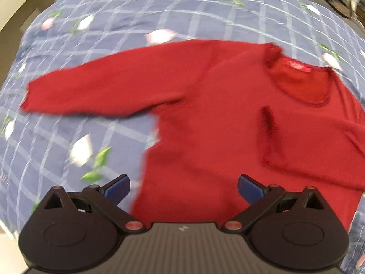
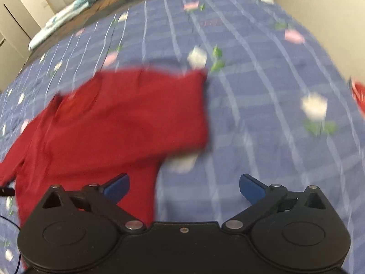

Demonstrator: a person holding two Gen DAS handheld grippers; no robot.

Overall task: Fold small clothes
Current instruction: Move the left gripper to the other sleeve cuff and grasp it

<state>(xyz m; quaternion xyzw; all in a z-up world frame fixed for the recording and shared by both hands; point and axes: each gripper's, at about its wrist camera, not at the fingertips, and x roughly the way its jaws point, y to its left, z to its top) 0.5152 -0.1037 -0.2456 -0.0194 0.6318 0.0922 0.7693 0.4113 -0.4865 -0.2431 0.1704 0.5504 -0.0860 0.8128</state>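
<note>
Red knit sweater (image 1: 216, 123) spread face-up on a bed, one sleeve already crossed over the chest, the other sleeve (image 1: 98, 86) lying straight out to the side.

Mid-fold, by the look of it: right-hand sleeve (image 2: 146, 105) laid across the body, far sleeve not yet brought in. Left hand-held gripper (image 1: 183, 188) spread wide, empty, poised over the hem; right hand-held gripper (image 2: 184, 188) likewise spread and empty, off the sweater's edge above bare quilt. Probably next: pinching the outstretched cuff and carrying it across the chest, then lifting the hem toward the neckline (image 1: 301, 80). Soft blue checked quilt (image 2: 262, 80) with a flower print underneath, liable to ripple under a drag. Pale cupboards, light crumpled cloth (image 2: 66, 16) and something dark beyond the bed's far end.
</note>
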